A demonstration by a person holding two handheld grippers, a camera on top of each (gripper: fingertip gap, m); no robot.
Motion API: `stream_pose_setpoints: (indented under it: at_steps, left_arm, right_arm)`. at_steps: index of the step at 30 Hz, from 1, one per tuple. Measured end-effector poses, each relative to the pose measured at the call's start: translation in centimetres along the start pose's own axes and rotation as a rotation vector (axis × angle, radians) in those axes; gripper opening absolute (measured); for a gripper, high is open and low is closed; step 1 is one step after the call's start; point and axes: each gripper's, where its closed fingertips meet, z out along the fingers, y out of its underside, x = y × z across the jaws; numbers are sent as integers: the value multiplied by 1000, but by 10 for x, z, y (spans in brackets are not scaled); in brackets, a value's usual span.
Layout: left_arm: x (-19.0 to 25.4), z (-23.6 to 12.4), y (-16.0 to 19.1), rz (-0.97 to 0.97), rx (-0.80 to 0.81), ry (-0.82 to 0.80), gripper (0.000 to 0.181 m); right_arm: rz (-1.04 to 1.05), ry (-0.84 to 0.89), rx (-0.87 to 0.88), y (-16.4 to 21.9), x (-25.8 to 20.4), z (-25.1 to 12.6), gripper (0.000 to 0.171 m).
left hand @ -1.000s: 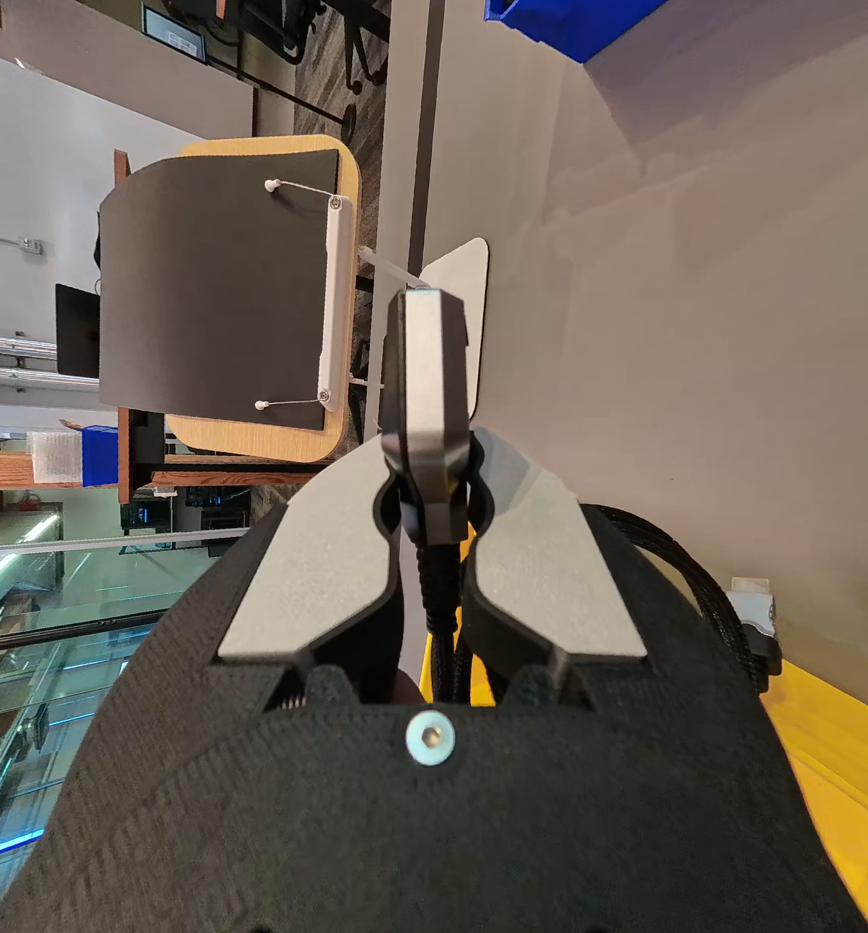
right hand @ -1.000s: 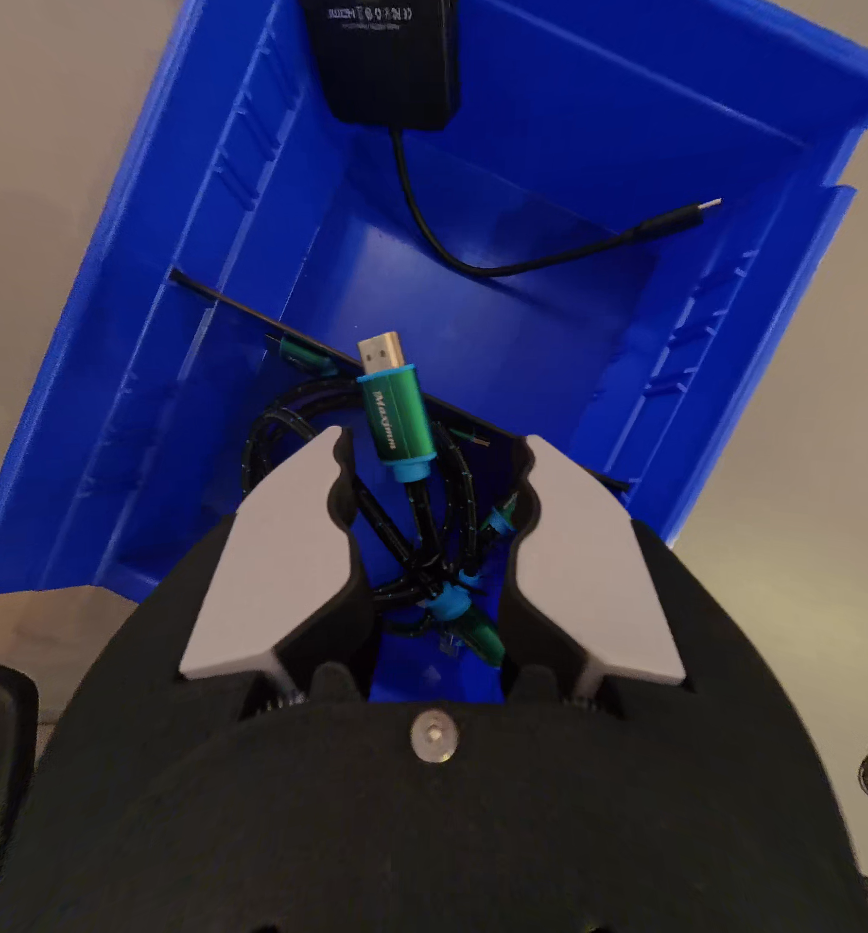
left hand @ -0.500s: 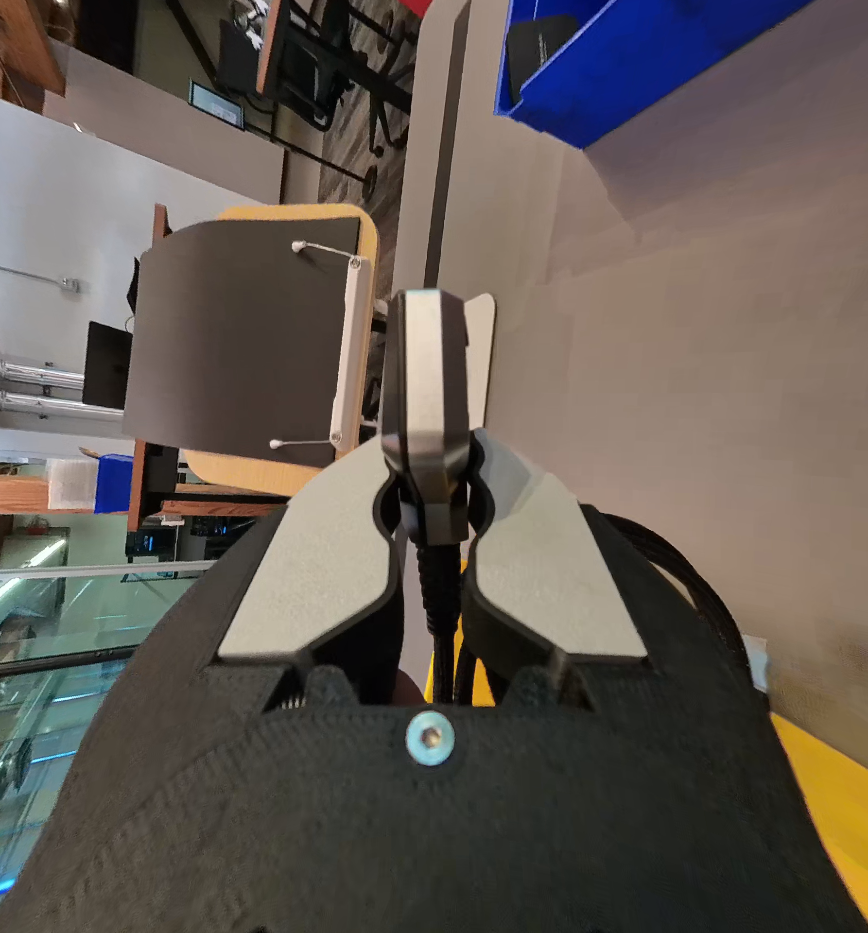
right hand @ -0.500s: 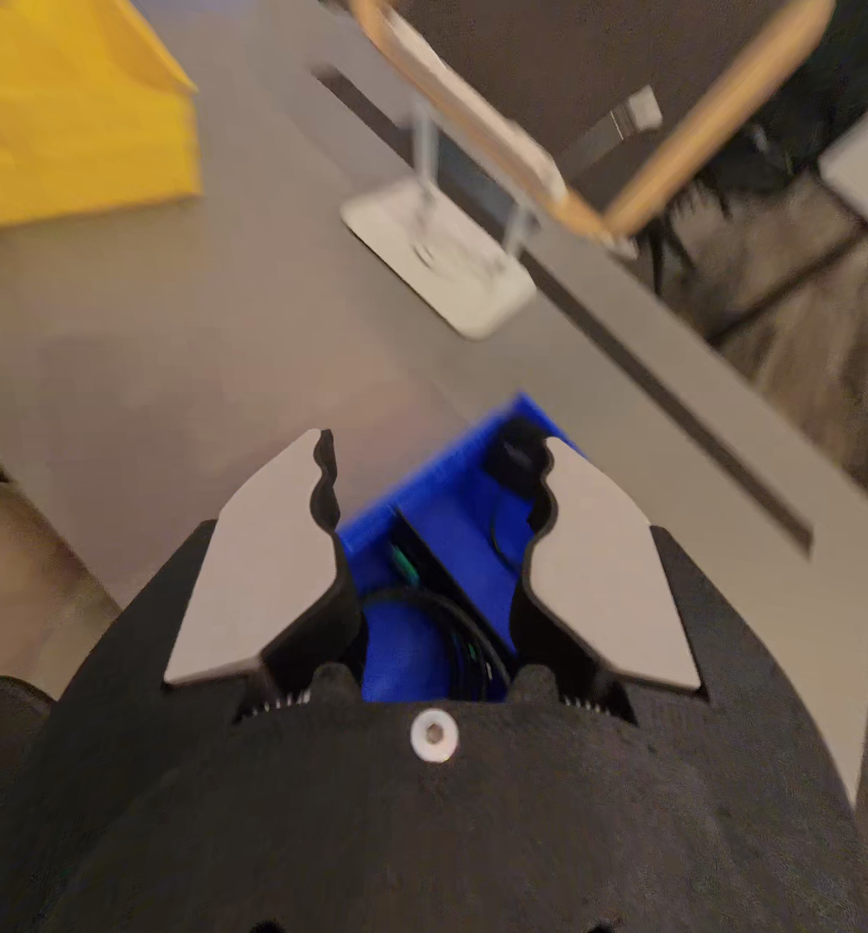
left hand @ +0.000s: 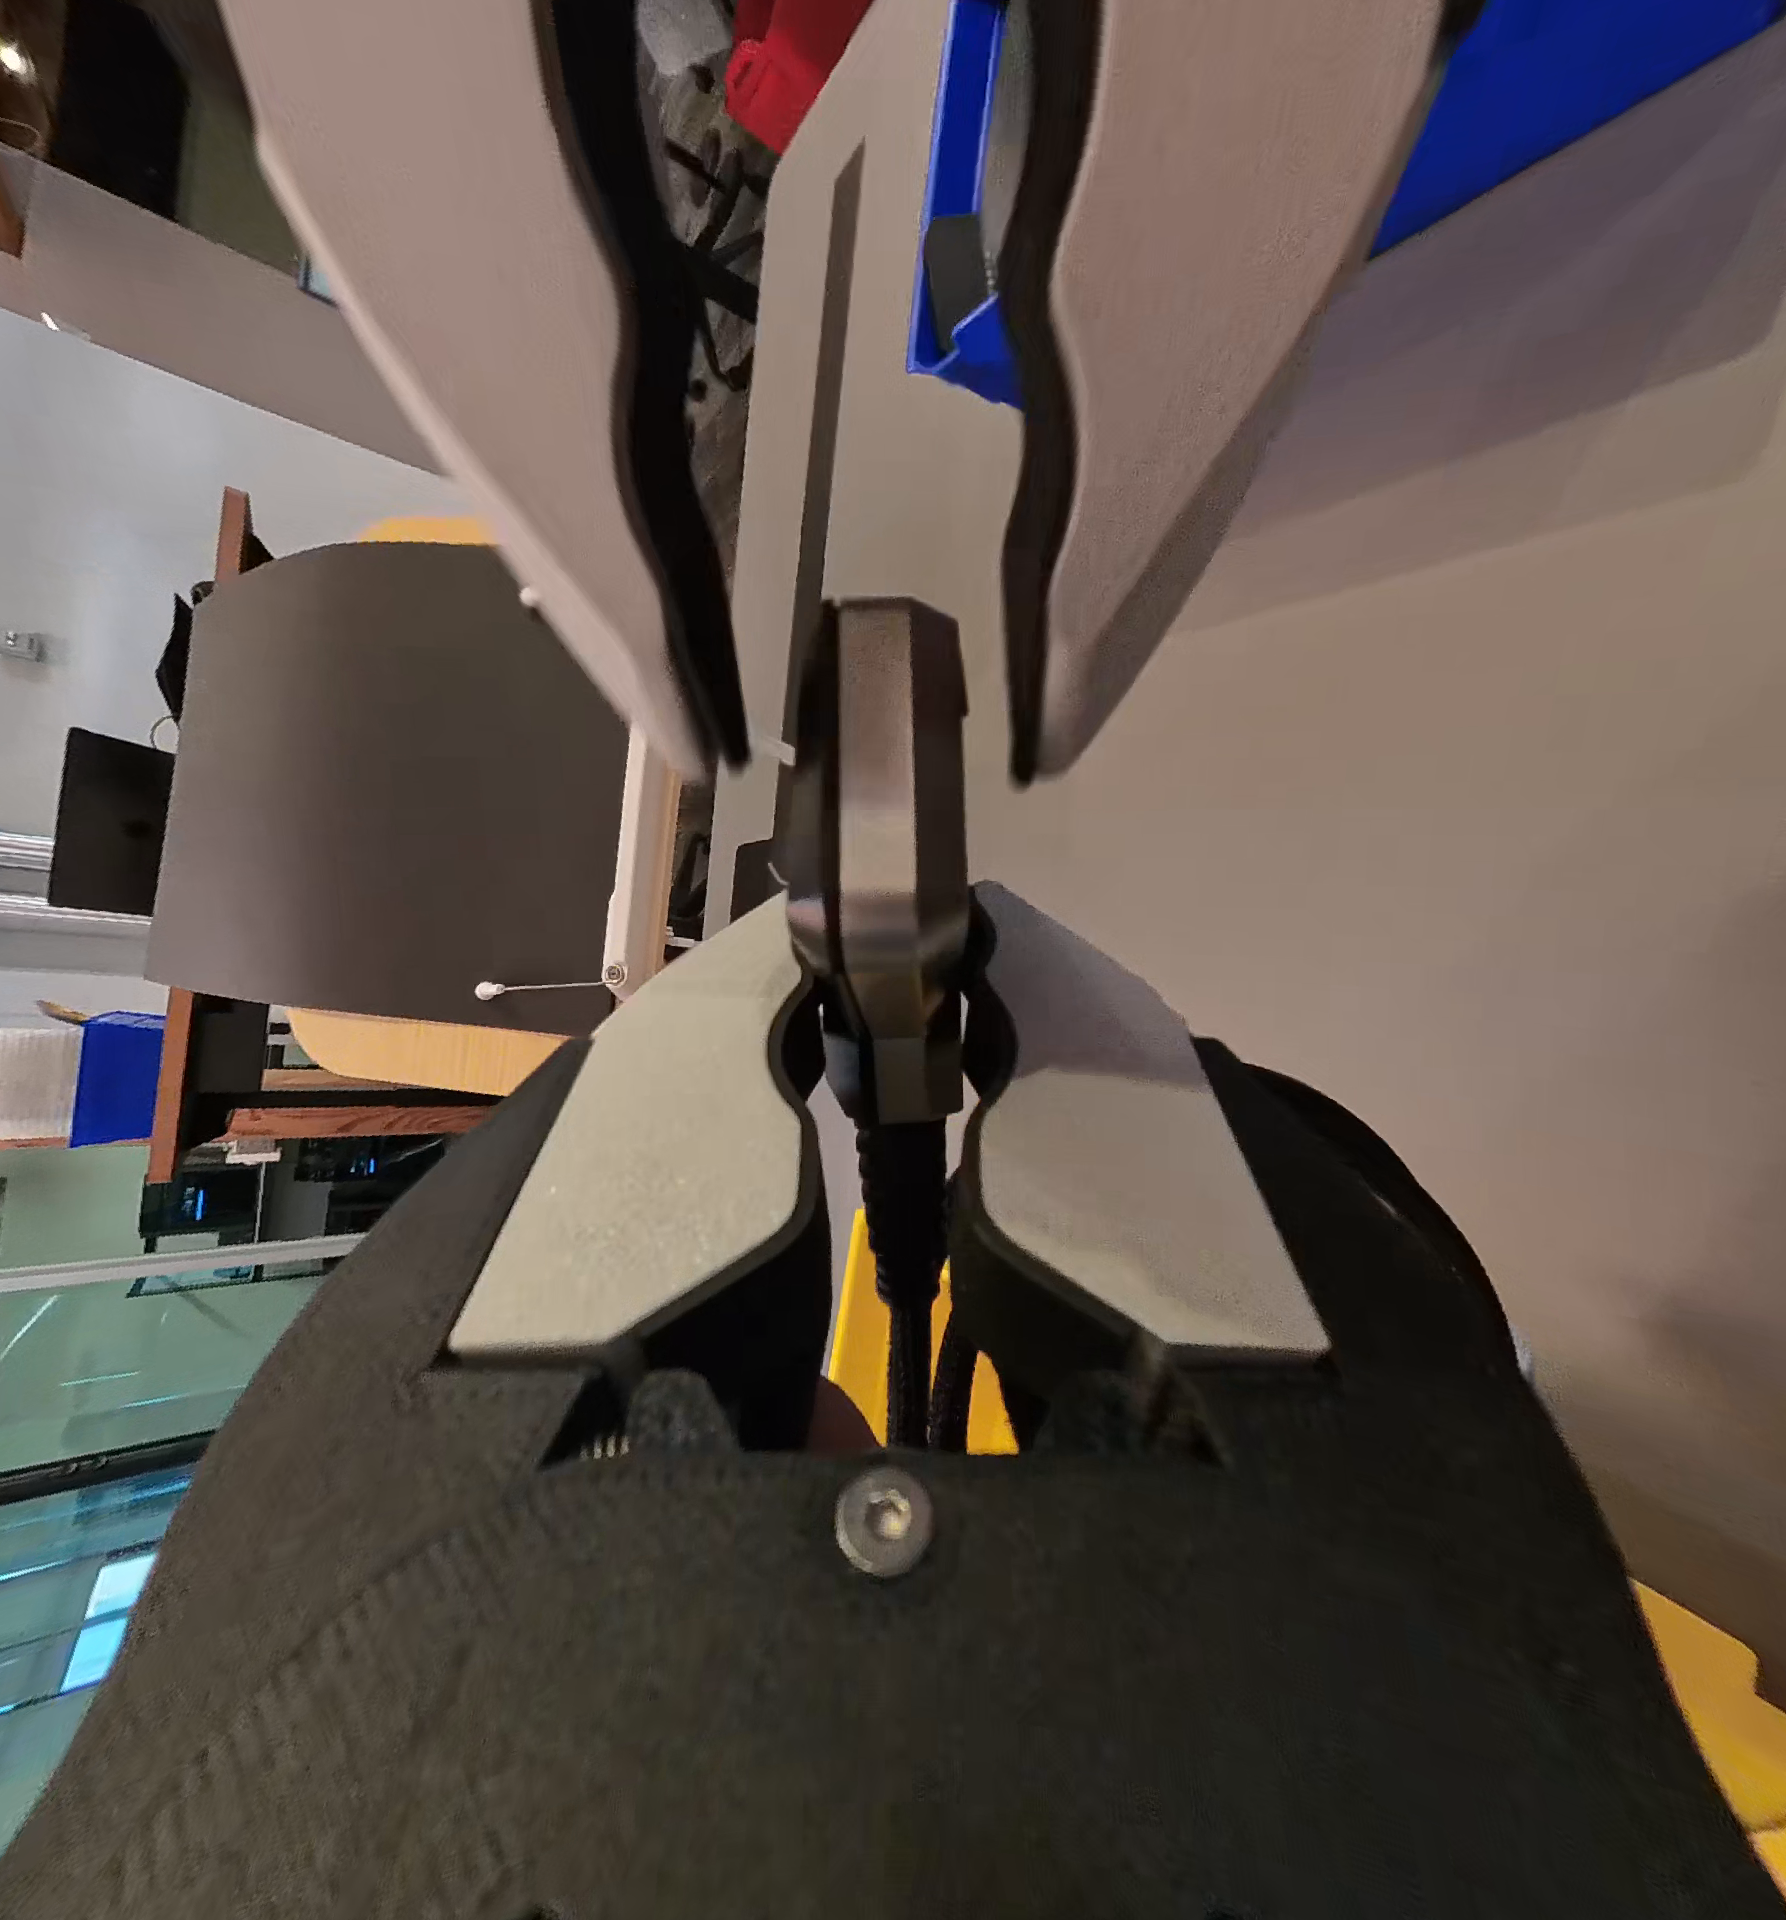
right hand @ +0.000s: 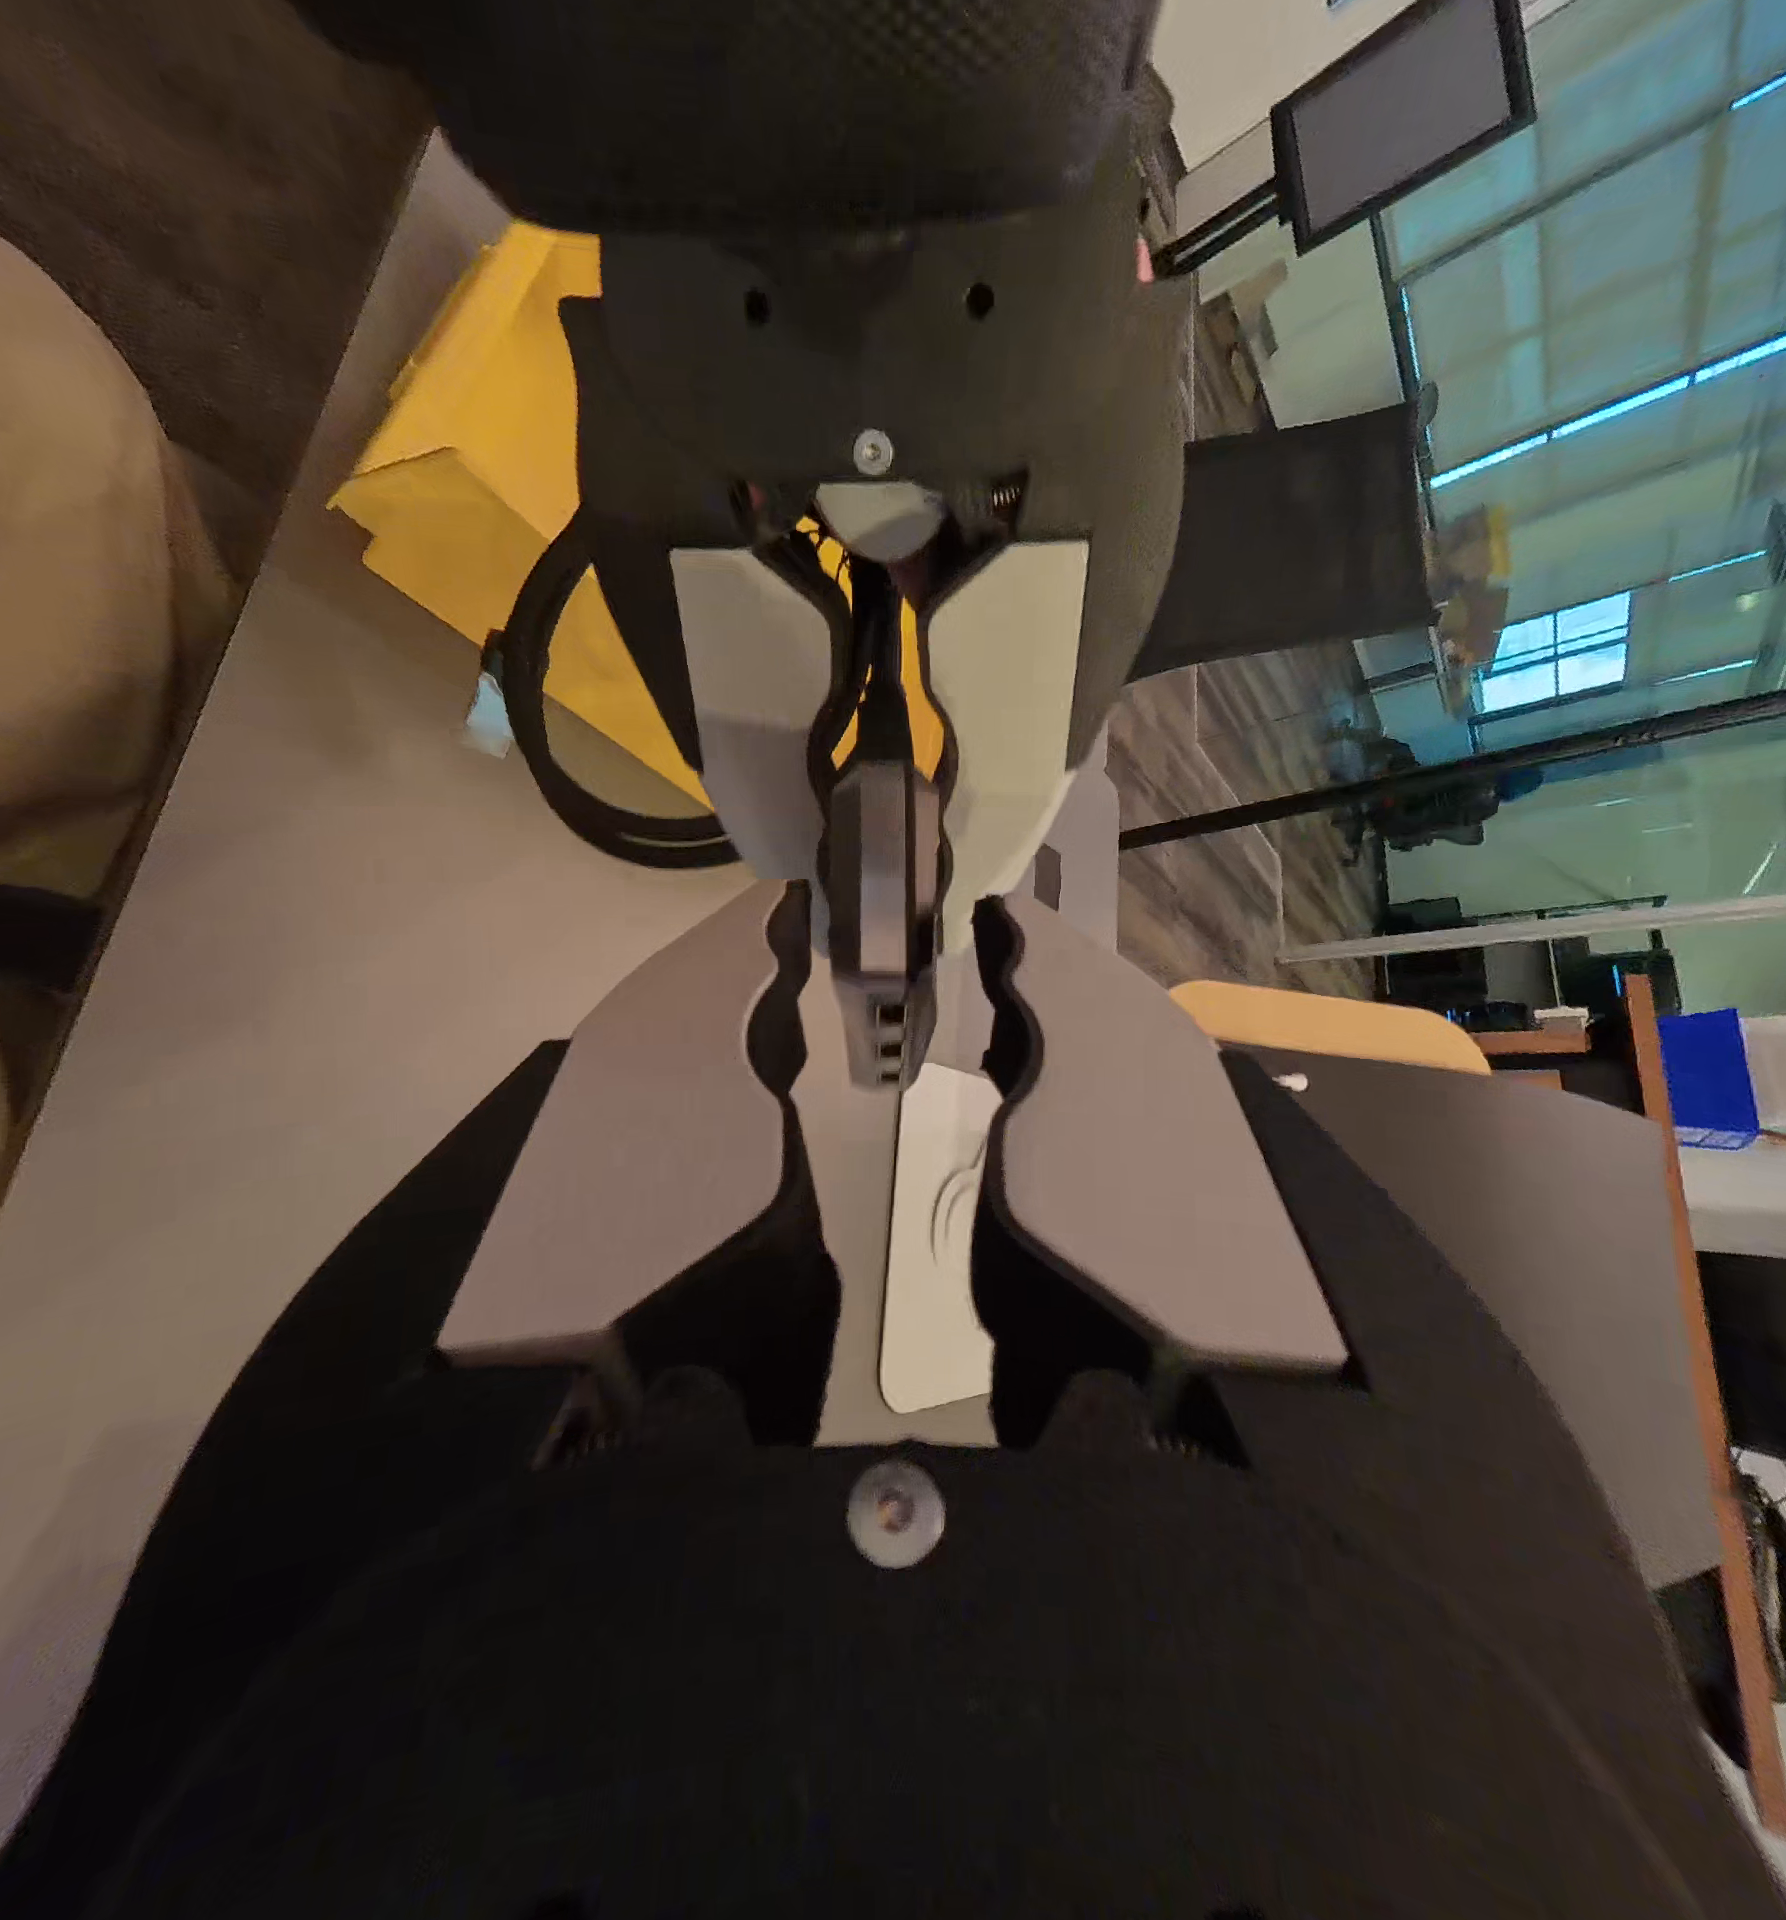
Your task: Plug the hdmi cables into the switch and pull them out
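Note:
My left gripper (left hand: pixel 887 935) is shut on the cable end of a small grey HDMI switch (left hand: pixel 884 790) and holds it on edge above the grey table (left hand: pixel 1491 935). The switch's black braided cable (left hand: pixel 904 1247) runs back between the fingers. My right gripper (right hand: pixel 889 925) is open and faces the left one. Its fingers (left hand: pixel 515 364) stand on either side of the switch's port end (right hand: pixel 884 1029), with a gap on each side. The left gripper (right hand: pixel 881 821) shows beyond the switch in the right wrist view. No HDMI cable is in either gripper.
A yellow bin (right hand: pixel 473 457) sits behind the left gripper, with the braided cable's loop (right hand: pixel 556 769) lying beside it. A blue bin (left hand: pixel 1491 135) is at the table's far side. A white stand base (right hand: pixel 936 1247) lies under the right gripper. A black panel (left hand: pixel 380 779) stands past the table edge. The tips of one gripper are about 5 cm away from the tips of the other.
The right gripper has left the blue bin with the green-plugged cables, swung round and come to face the left gripper, its open fingers now straddling the switch. The left gripper keeps its grip.

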Motion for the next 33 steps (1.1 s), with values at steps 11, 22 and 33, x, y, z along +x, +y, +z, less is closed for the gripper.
stream_pose_setpoints:
  at_steps: [11,22,33]
  left_arm:
    - [-38,-22,-7,11,21,-190,40]
    - [-100,-92,7,-23,37,-428,25]
    - [-82,-66,9,27,-6,-361,24]
  right_arm:
    - [83,57,-75,18,28,-6,19]
    - [517,521,-349,190,105,-179,19]
    - [727,551,-515,305,64,-229,19]
